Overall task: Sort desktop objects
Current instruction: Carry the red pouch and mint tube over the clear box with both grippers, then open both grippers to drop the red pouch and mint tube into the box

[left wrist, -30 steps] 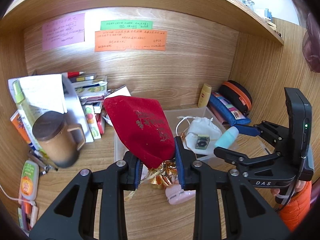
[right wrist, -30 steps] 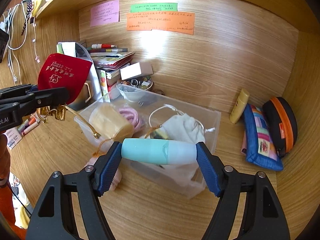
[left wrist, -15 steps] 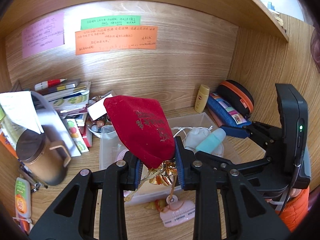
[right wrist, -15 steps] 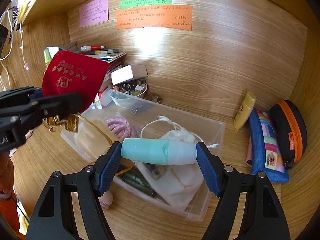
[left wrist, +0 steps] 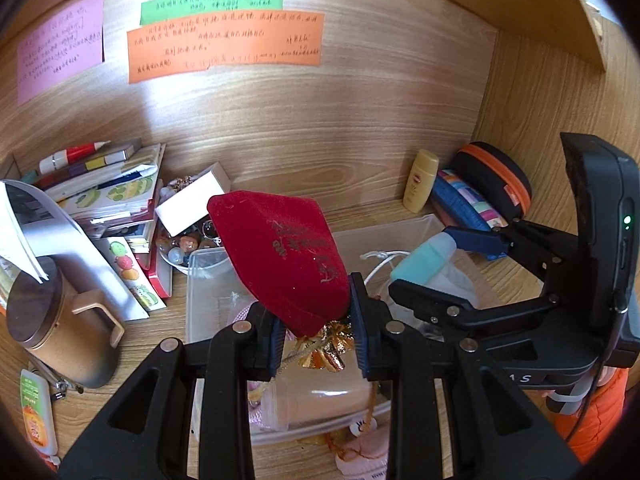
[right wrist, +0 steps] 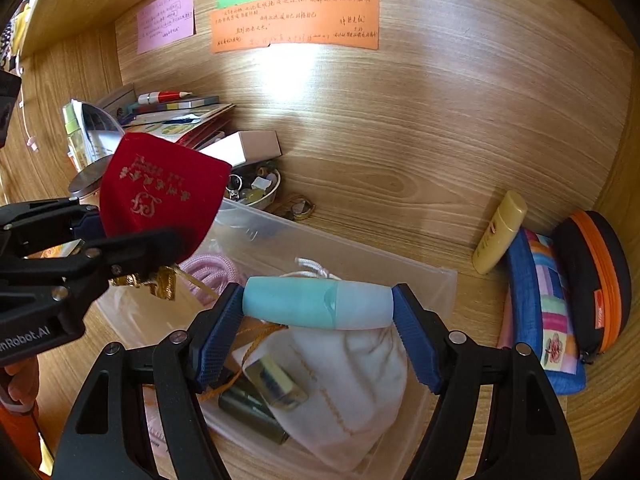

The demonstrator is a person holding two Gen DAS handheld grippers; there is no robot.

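The left gripper (left wrist: 318, 334) is clamped on the gathered neck of a red velvet pouch (left wrist: 284, 256), whose gold cord and tassel (left wrist: 324, 350) dangle below the pads. The pouch hangs above the left part of a clear plastic box (right wrist: 352, 248) on the wooden desk (right wrist: 500, 308). The right gripper (right wrist: 318, 320) grips a teal and white tube (right wrist: 316, 307) end to end, crosswise between its blue pads, over the same box. Inside the box lie a white drawstring bag (right wrist: 360, 380), a pink coiled cord (right wrist: 216, 270) and a small dark case (right wrist: 252, 412)
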